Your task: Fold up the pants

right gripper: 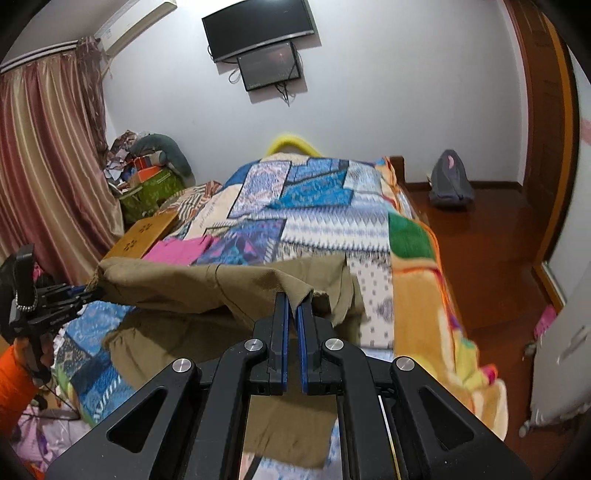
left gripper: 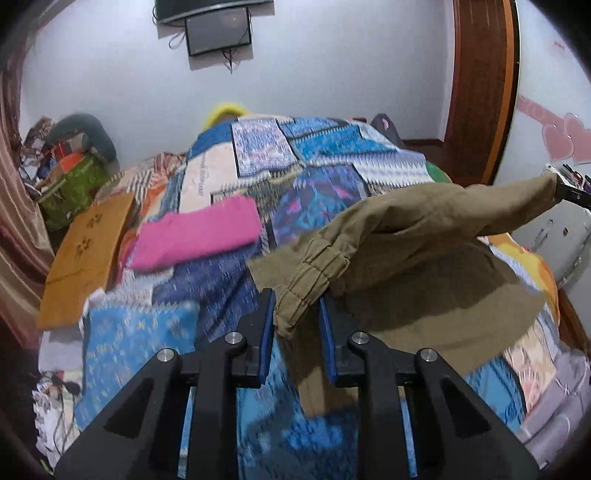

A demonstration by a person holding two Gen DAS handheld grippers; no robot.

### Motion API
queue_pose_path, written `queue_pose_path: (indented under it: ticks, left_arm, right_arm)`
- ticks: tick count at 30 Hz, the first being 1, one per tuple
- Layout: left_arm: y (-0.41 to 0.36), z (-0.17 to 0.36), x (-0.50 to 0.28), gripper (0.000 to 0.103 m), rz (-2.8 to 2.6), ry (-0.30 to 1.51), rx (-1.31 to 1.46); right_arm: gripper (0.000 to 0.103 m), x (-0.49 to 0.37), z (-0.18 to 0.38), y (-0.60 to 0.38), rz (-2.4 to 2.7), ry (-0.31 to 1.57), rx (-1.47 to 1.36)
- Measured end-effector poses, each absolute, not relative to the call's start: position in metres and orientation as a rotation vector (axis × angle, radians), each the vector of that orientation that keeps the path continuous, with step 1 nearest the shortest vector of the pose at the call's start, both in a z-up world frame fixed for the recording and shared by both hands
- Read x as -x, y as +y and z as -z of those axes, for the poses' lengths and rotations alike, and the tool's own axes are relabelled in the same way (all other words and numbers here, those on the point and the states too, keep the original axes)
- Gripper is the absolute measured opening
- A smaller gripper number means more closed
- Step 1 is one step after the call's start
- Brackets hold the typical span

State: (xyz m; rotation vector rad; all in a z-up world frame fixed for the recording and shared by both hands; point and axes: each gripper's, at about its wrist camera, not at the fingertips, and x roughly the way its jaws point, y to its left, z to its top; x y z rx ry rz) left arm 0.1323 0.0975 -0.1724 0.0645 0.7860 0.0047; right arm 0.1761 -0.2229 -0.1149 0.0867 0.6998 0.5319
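Note:
Khaki pants (left gripper: pixel 424 236) hang stretched between my two grippers above the patchwork bed (left gripper: pixel 303 158). My left gripper (left gripper: pixel 297 299) is shut on the elastic cuff end of the pants. My right gripper (right gripper: pixel 293 299) is shut on a fold at the other end of the pants (right gripper: pixel 221 284). The lower layer of the pants lies on the bed below. In the right wrist view the left gripper (right gripper: pixel 88 291) shows at the far left, holding the cloth. In the left wrist view the right gripper (left gripper: pixel 565 192) shows at the far right edge.
Folded pink cloth (left gripper: pixel 199 232) and an orange folded piece (left gripper: pixel 85 258) lie on the left of the bed. Clutter and a green bag (right gripper: pixel 147 192) sit by the curtain. A grey backpack (right gripper: pixel 450 181) stands on the wooden floor at right. A TV (right gripper: pixel 258 29) hangs on the wall.

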Motion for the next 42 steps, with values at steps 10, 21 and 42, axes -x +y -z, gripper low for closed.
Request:
queue_pose_path:
  ticks: [10,21,42]
  left_arm:
    - [0.098,0.204,-0.101,0.024,0.019,0.878,-0.053]
    - [0.131,0.176,-0.092,0.024,-0.063,0.848,0.028]
    - [0.057,0.227,-0.15,0.061,0.068,0.905,0.008]
  right_arm:
    - [0.005,-0.148,0.158,-0.233,-0.482,0.803,-0.08]
    - [0.008,-0.134,0.148,-0.263,-0.372,0.82,-0.072]
    - [0.058,-0.163,0.216,-0.134,-0.6,0.922,0.02]
